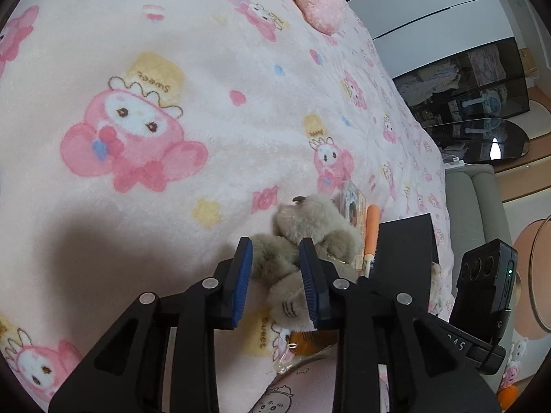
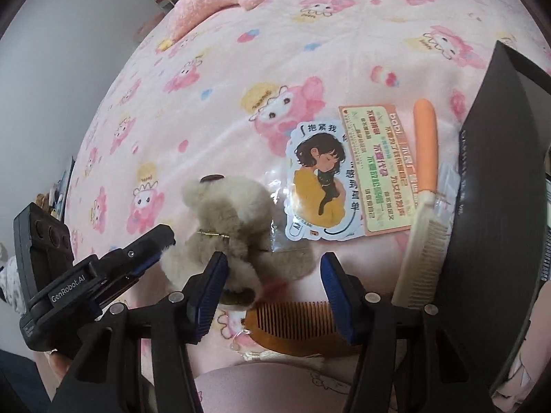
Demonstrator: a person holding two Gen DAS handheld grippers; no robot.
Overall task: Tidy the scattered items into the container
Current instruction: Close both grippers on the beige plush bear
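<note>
"Sweet" on blanket [image 1: 103, 206] hats, "GenRobot.AI" on left gripper [image 2: 151, 251], "bobi" on card [image 2: 385, 172]

Pink blanket [image 2: 310, 51] bears bear [image 2: 227, 227]; combs [image 2: 296, 323]; cards [image 2: 378, 172]; box [image 2: 489, 179]

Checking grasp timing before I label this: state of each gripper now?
Left gripper: closed on the plush bear.
Right gripper: open, empty, above the brown comb.

left gripper [image 1: 275, 275] angled downward, jaws partly closed, right gripper [image 2: 275, 292] pitched steeply down, jaws spread wide
</note>
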